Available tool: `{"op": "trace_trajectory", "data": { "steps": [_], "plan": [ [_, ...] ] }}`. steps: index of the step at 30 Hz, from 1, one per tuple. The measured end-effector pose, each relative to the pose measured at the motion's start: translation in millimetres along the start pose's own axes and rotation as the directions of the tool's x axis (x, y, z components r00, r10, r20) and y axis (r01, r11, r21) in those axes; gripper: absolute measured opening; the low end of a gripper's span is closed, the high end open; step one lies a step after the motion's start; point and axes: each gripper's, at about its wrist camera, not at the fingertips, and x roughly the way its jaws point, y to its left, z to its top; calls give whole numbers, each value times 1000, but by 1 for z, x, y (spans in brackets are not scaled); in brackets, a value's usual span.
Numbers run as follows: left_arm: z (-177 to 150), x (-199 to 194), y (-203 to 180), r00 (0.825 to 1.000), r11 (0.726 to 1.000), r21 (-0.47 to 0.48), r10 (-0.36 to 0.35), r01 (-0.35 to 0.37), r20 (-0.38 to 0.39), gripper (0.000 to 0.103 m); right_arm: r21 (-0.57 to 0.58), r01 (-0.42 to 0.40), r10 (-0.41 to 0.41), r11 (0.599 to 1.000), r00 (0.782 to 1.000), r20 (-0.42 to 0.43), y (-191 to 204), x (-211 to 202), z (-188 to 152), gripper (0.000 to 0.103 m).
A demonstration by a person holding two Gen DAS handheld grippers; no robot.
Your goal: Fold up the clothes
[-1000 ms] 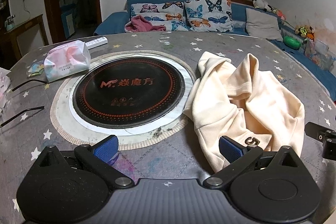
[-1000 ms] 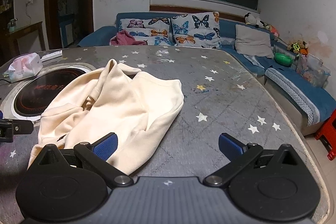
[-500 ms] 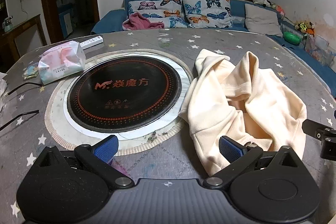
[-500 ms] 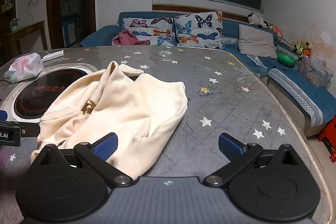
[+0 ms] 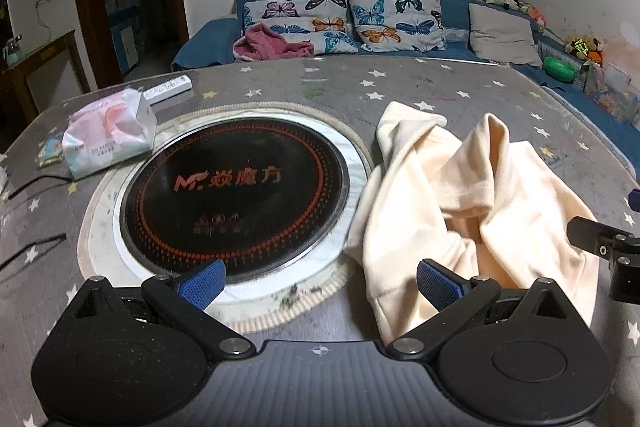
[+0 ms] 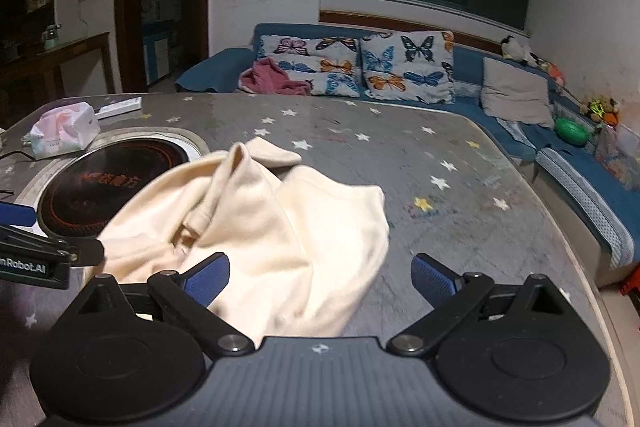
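Note:
A crumpled cream garment (image 5: pixel 460 203) lies on the grey star-patterned table (image 5: pixel 360 83), just right of the round black cooktop (image 5: pixel 236 195). My left gripper (image 5: pixel 320 283) is open and empty above the table's near edge, its right finger over the garment's near hem. In the right wrist view the garment (image 6: pixel 256 223) lies ahead and to the left. My right gripper (image 6: pixel 320 275) is open and empty, its left finger over the garment's near part. Each gripper shows at the edge of the other's view.
A pink tissue pack (image 5: pixel 106 131) and a white remote (image 5: pixel 168 89) lie at the table's far left. Black cables (image 5: pixel 32 251) run along the left edge. A blue sofa (image 5: pixel 400 19) with butterfly cushions and a pink cloth stands behind the table.
Both grippers have risen slightly and come forward over the garment's near edge. The garment has not moved. Both grippers stay open.

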Motion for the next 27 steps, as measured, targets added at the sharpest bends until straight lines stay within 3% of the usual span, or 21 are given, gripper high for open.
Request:
{"op": "trace_trajectory", "data": {
  "steps": [8, 14, 15, 17, 20, 25, 27],
  "plan": [
    [16, 6, 2, 1000, 1000, 10, 11, -11, 11, 103, -38, -65, 65, 997, 998, 18, 10, 17, 28, 92],
    [29, 10, 1, 1000, 1000, 27, 9, -10, 22, 103, -65, -95, 96, 993, 995, 6, 19, 39, 49, 72],
    [32, 12, 0, 1000, 999, 35, 10, -11, 25, 103, -72, -96, 97, 993, 995, 0, 20, 45, 52, 64],
    [37, 14, -3, 999, 999, 49, 4, -5, 32, 103, -75, -109, 109, 991, 994, -12, 20, 53, 56, 61],
    [46, 19, -7, 999, 998, 69, -9, 6, 43, 103, -75, -133, 130, 988, 991, -44, 20, 68, 61, 48],
    [59, 29, -17, 998, 994, 106, -31, 25, 59, 102, -74, -169, 163, 983, 983, -86, 19, 83, 60, 12],
    [63, 34, -22, 997, 991, 123, -51, 43, 61, 102, -65, -180, 174, 982, 981, -88, 16, 83, 58, 6]
  ]
}}
